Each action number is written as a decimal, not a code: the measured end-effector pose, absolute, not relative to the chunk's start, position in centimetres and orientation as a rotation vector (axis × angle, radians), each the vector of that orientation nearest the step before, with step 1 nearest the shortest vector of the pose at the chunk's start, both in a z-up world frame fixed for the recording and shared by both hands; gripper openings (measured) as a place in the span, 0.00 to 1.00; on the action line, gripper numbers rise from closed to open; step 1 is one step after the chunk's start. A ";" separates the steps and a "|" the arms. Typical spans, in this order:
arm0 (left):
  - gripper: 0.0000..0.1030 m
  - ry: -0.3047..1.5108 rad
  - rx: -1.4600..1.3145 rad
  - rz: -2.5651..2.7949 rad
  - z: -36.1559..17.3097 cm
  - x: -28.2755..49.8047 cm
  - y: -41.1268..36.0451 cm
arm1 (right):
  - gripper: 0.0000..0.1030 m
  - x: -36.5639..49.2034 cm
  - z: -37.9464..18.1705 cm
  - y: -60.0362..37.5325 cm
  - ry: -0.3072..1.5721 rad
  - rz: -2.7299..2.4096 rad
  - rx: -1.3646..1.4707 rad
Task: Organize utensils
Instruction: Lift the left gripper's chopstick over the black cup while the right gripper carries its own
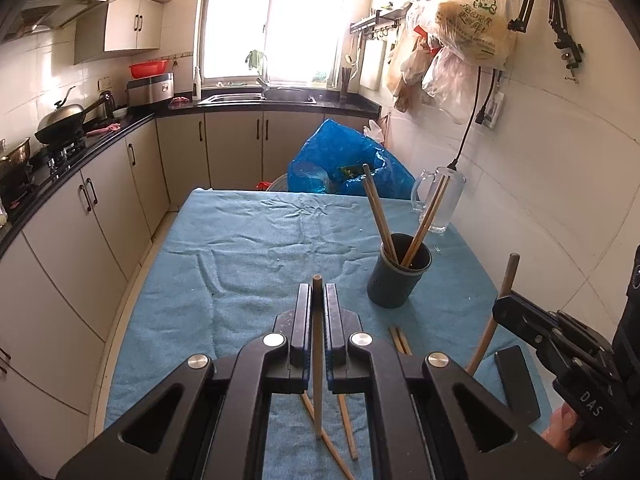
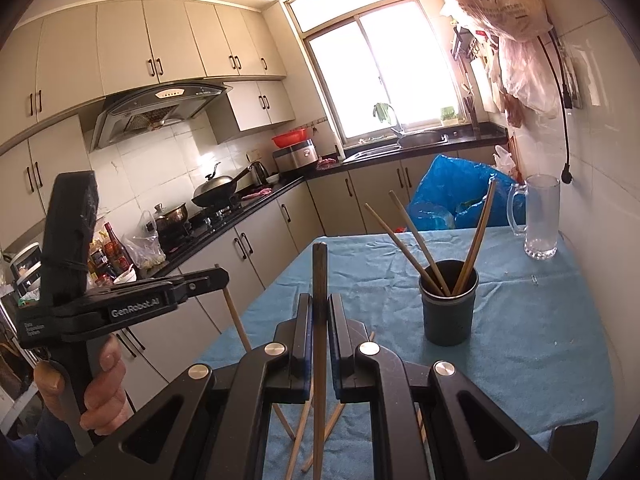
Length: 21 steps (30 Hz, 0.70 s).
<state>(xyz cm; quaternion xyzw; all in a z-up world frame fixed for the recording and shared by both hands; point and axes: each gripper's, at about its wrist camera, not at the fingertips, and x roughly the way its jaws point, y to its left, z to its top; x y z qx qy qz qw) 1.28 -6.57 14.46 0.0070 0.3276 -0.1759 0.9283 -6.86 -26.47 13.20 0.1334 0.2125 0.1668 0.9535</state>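
A dark round utensil holder (image 1: 399, 270) (image 2: 448, 304) stands on the blue table cloth (image 1: 248, 248) with several wooden chopsticks (image 1: 380, 216) (image 2: 416, 240) leaning in it. My left gripper (image 1: 317, 292) is shut on one upright chopstick (image 1: 317, 360), left of and nearer than the holder. It also shows in the right wrist view (image 2: 218, 278). My right gripper (image 2: 320, 300) is shut on another upright chopstick (image 2: 320, 320), and shows in the left wrist view (image 1: 500, 308). Loose chopsticks (image 1: 348, 428) (image 2: 298, 436) lie on the cloth below the grippers.
A glass mug (image 1: 442, 200) (image 2: 540, 220) stands at the table's far right by the tiled wall. A blue bag (image 1: 344, 160) sits behind the table. A black flat object (image 1: 516, 384) lies at the near right. Kitchen counters (image 1: 80, 148) run along the left.
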 end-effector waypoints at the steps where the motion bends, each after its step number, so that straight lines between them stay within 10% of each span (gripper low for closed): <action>1: 0.04 0.672 0.018 -0.359 14.4 1.4 -6.7 | 0.08 -6.8 13.2 -26.5 0.431 0.337 0.270; 21: 0.04 0.679 0.032 -0.365 14.0 2.1 -7.6 | 0.08 -6.2 13.3 -26.9 0.436 0.333 0.287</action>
